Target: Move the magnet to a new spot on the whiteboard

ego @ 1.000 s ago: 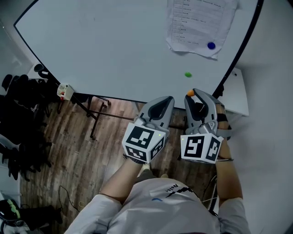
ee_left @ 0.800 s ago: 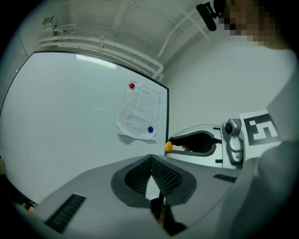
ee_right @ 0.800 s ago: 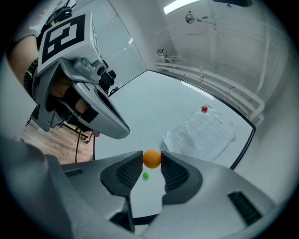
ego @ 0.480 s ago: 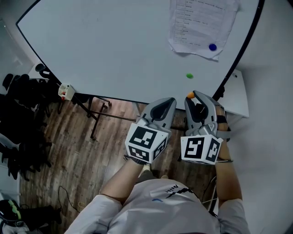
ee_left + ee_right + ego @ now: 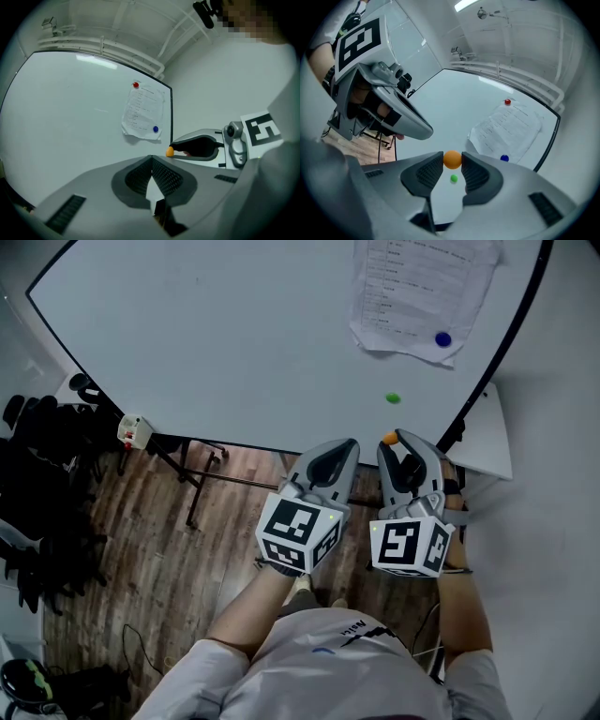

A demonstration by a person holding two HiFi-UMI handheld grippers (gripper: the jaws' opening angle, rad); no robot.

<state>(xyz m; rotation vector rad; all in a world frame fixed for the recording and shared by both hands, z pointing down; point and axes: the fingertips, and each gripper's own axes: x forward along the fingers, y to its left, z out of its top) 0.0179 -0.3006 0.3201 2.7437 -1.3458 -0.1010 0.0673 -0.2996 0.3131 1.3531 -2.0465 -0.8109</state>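
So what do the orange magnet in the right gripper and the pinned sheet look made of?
The orange magnet, pinched in the right gripper, is probably a smooth plastic cap: rounded and evenly coloured. No magnetic core is visible. The sheet looks like thin matte white paper, with printed lines, wrinkles and curling edges that cast shadows on the whiteboard.

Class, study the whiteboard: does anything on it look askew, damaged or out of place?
The paper sheet hangs askew and crumpled near the right edge of the whiteboard. A green magnet sits alone below it, holding nothing. The orange magnet appears off the board, pinched in the right gripper.
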